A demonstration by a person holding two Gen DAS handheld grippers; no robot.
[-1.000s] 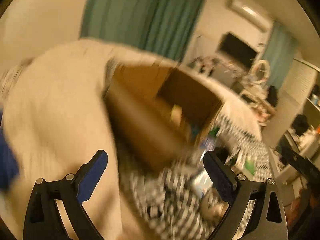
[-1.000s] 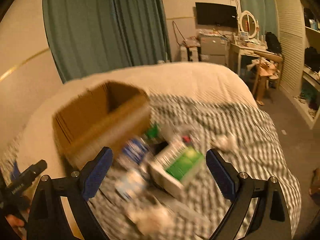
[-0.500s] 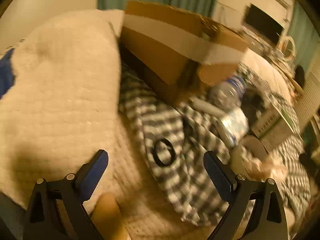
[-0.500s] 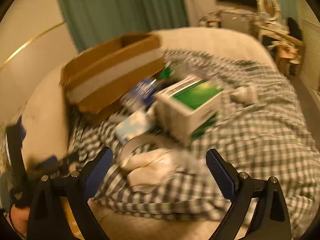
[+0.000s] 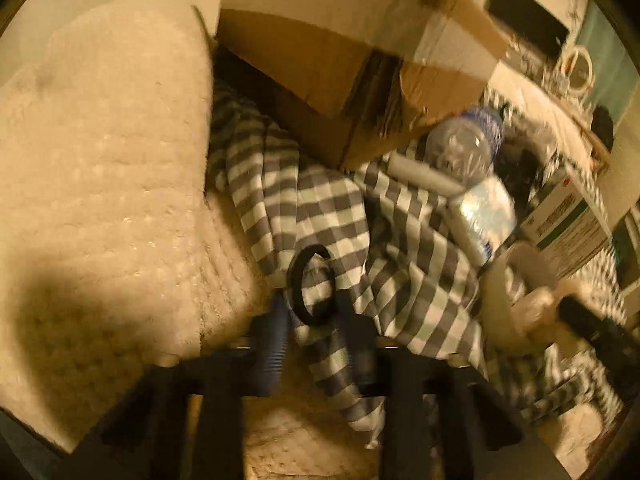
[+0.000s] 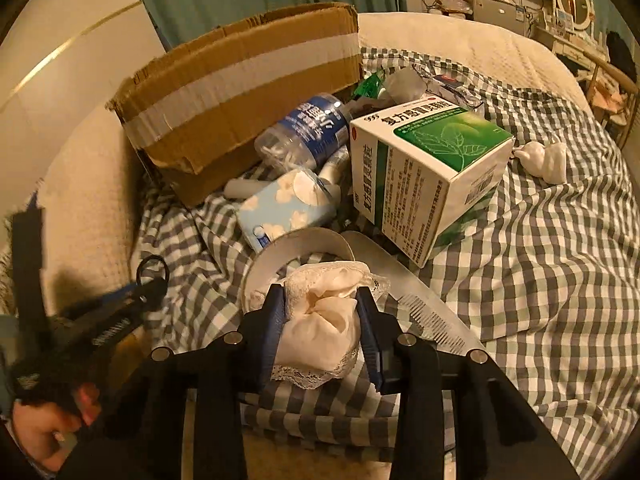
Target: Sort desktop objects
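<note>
Lace-trimmed pouch [image 6: 320, 328] sits pinched in the right hand-held gripper [image 6: 322, 320]; left hand-held gripper [image 5: 316, 320] nips a black ring [image 5: 310, 290].

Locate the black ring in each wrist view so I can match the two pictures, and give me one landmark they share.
Left wrist view: the black ring lies on the checked cloth at lower centre, just ahead of the left gripper.
Right wrist view: the same ring sits at far left, at the left gripper's tip.
Shared landmark: the cardboard box with its pale tape band.
</note>
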